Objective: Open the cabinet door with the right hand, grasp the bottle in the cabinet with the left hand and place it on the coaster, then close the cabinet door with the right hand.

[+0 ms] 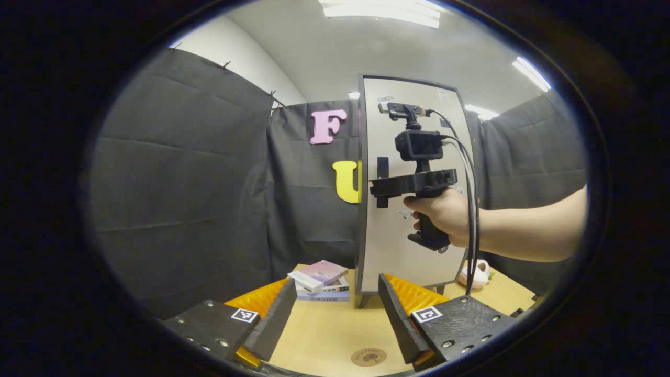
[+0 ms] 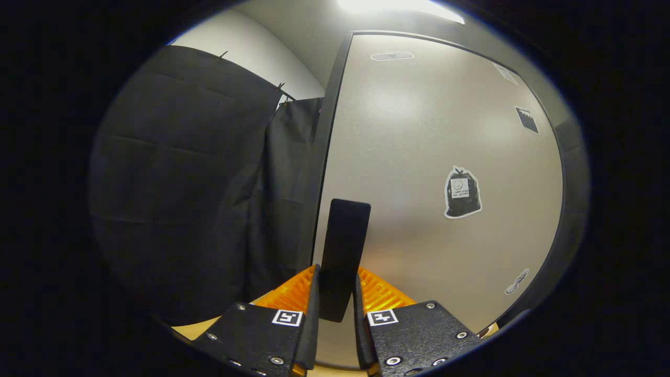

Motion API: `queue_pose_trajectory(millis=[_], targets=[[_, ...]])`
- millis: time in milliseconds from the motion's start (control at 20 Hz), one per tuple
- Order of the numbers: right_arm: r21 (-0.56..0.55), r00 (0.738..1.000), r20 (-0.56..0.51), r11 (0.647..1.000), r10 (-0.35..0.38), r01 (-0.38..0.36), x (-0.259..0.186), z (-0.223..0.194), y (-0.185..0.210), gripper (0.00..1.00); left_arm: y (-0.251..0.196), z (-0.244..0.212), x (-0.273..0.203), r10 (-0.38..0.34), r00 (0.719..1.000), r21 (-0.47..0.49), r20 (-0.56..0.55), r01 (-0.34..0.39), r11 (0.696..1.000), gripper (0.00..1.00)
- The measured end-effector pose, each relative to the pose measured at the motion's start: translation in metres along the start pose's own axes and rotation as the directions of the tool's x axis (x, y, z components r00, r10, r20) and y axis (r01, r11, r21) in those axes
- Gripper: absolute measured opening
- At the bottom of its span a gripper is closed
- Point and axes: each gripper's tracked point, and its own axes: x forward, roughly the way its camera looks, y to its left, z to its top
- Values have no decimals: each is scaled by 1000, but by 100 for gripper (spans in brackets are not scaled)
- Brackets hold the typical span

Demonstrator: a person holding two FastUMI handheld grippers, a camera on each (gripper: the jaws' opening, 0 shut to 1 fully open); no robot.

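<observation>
Right gripper (image 2: 335, 309) fingers clamp my grip on door handle (image 2: 344, 246); left gripper (image 1: 335, 314) wide, above coaster (image 1: 368, 357).

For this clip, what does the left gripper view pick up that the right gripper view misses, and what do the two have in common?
Left gripper view alone: the open left claw, the coaster on the table, a stack of books, and the person's hand holding the right claw at the door. Right gripper view alone: a close look at the right claw shut on the door handle, plus a bag sticker. Both: the closed cabinet door and the handle.
</observation>
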Motion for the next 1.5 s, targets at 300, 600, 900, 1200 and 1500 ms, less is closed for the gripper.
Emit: queue_pose_trajectory(millis=[300,600,900,1200,1500], targets=[[-8,998,4,998,57,-57,-14,1,3,27,3,-5,6,-8,1000,12,-16,9,1000,90],[9,986,8,986,164,-164,-44,4,8,27,4,-12,18,-46,997,6,-54,47,999,91],[39,973,0,972,230,-230,-76,8,9,27,9,-12,24,19,999,77,-46,-16,997,90],[57,954,-15,953,299,-298,-87,4,2,27,-10,40,5,69,995,26,66,-71,997,91],[85,945,-36,943,325,-321,-84,-4,-13,27,-34,53,0,50,997,34,63,-53,998,90]])
